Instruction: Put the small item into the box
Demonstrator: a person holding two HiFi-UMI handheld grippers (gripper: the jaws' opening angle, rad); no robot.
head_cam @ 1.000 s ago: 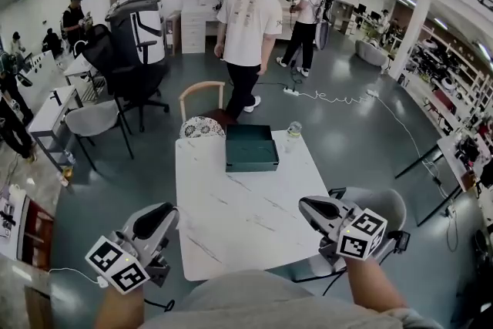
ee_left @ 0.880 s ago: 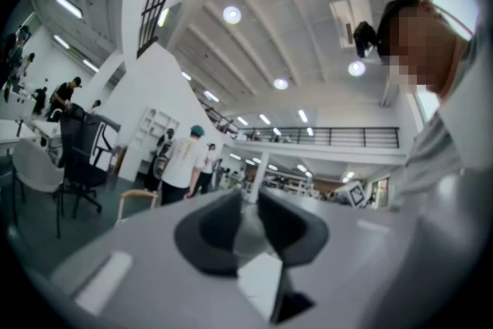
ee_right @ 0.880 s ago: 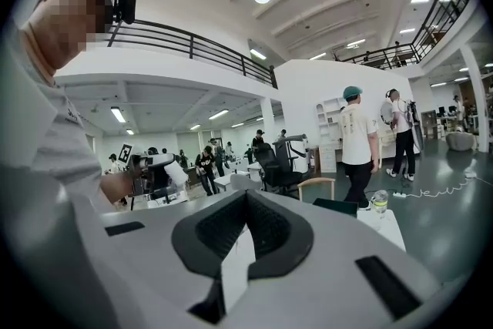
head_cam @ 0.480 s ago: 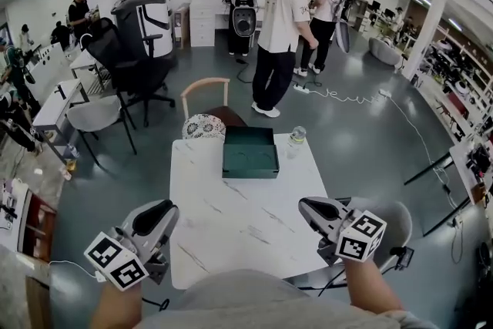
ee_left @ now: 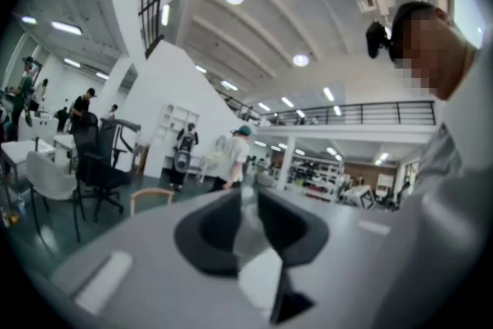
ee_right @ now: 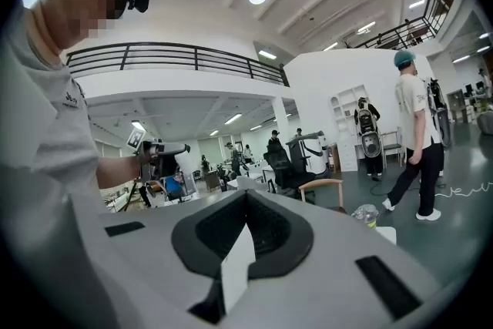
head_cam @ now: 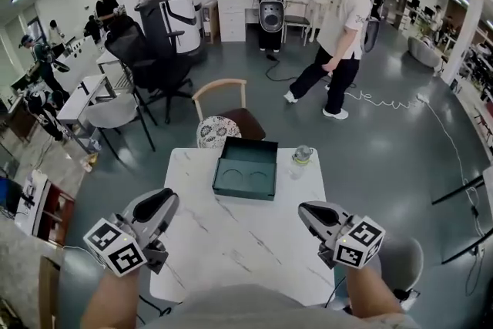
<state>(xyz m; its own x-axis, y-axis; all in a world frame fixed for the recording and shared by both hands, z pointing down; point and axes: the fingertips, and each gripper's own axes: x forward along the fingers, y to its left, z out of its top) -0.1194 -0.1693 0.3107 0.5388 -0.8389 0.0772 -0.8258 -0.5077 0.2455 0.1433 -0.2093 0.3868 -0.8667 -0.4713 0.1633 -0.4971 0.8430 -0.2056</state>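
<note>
An open dark green box (head_cam: 231,192) lies at the far side of the white marble table (head_cam: 246,250), with two round hollows in its floor. Just right of it stands a small clear item with a yellow-green tint (head_cam: 302,156), also in the right gripper view (ee_right: 367,215). My left gripper (head_cam: 171,196) hovers over the table's near left corner. Its jaws (ee_left: 246,200) stand a little apart, with nothing clearly between them. My right gripper (head_cam: 303,208) hovers over the near right edge; its pads meet (ee_right: 246,196) and hold nothing. Both are well short of the box.
A wooden chair with a patterned cushion (head_cam: 219,129) stands against the table's far edge. A grey stool (head_cam: 407,262) is at the near right. A person in a teal cap (head_cam: 343,27) walks beyond, near a floor cable (head_cam: 385,100). Office chairs (head_cam: 154,65) stand at the back left.
The head view has swung, so the table and box sit nearer the middle. The person in the teal cap has walked to the right. Both grippers hold about the same places.
</note>
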